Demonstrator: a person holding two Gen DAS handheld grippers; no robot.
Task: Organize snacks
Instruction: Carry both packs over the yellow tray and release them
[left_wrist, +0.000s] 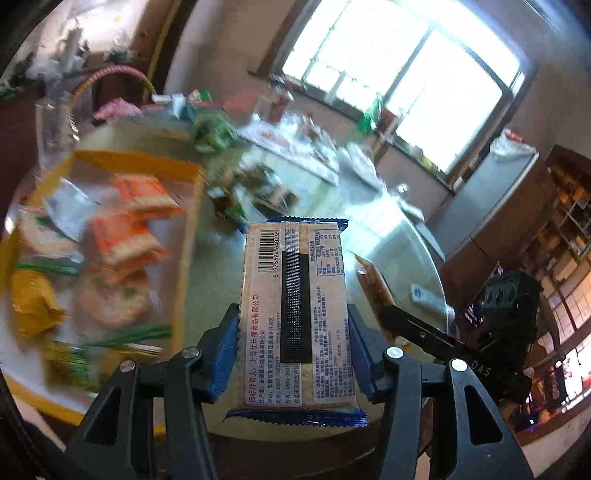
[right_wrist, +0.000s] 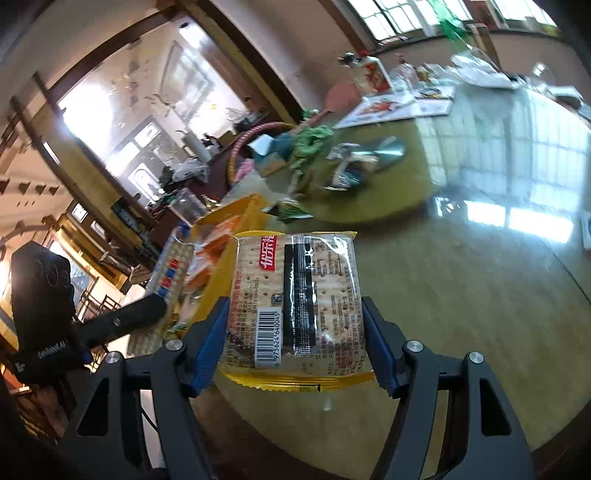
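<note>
My left gripper (left_wrist: 293, 347) is shut on a blue-edged cracker pack (left_wrist: 295, 314), label side up, held above the table just right of the yellow tray (left_wrist: 188, 236). The tray holds orange cracker packs (left_wrist: 129, 236), a yellow pack (left_wrist: 33, 302) and round biscuits. My right gripper (right_wrist: 295, 332) is shut on a yellow-edged cracker pack (right_wrist: 295, 299), held over the table beside the yellow tray (right_wrist: 221, 266). The right gripper also shows in the left wrist view (left_wrist: 417, 325), and the left gripper in the right wrist view (right_wrist: 140, 310).
A round glass-topped table (right_wrist: 480, 277) carries loose wrappers (right_wrist: 354, 162), green packets (left_wrist: 214, 133), papers (right_wrist: 399, 107) and a basket with a pink handle (left_wrist: 114, 74). A small white card (left_wrist: 424, 295) lies near the table's right edge.
</note>
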